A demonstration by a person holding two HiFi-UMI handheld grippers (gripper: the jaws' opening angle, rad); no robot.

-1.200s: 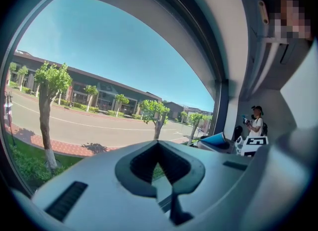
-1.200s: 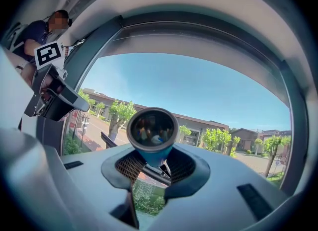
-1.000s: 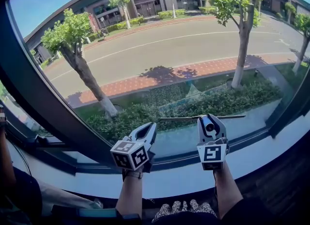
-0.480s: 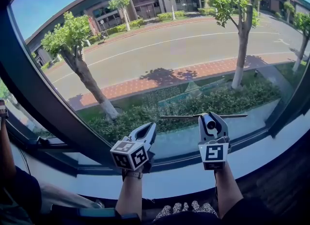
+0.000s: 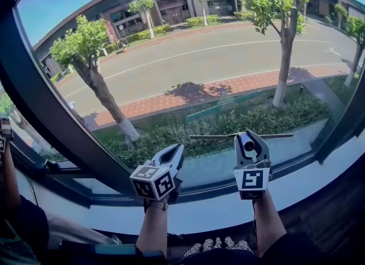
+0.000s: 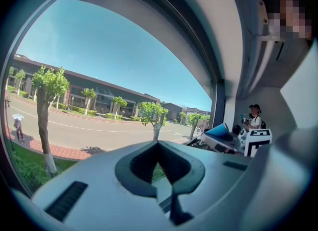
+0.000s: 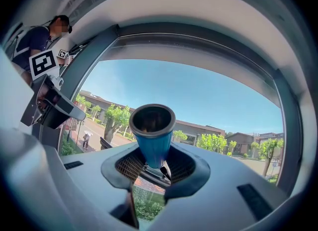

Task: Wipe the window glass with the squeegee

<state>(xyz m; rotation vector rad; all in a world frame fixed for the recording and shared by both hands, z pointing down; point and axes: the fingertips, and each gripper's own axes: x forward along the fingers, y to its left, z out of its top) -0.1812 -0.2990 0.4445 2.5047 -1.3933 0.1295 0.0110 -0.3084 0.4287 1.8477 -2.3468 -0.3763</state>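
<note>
Squeegee (image 5: 212, 137) in R gripper (image 5: 249, 138) by window glass (image 5: 199, 58); L gripper (image 5: 174, 149) closed, empty.

Found no legible words, numbers or brands. Saw only square black-and-white marker patterns on the cubes of the left gripper (image 5: 179, 147) and right gripper (image 5: 249, 135).

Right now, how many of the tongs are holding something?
1. The right tongs grip the squeegee by its handle, blade toward the window glass; the left tongs, beside them, are shut on nothing.
</note>
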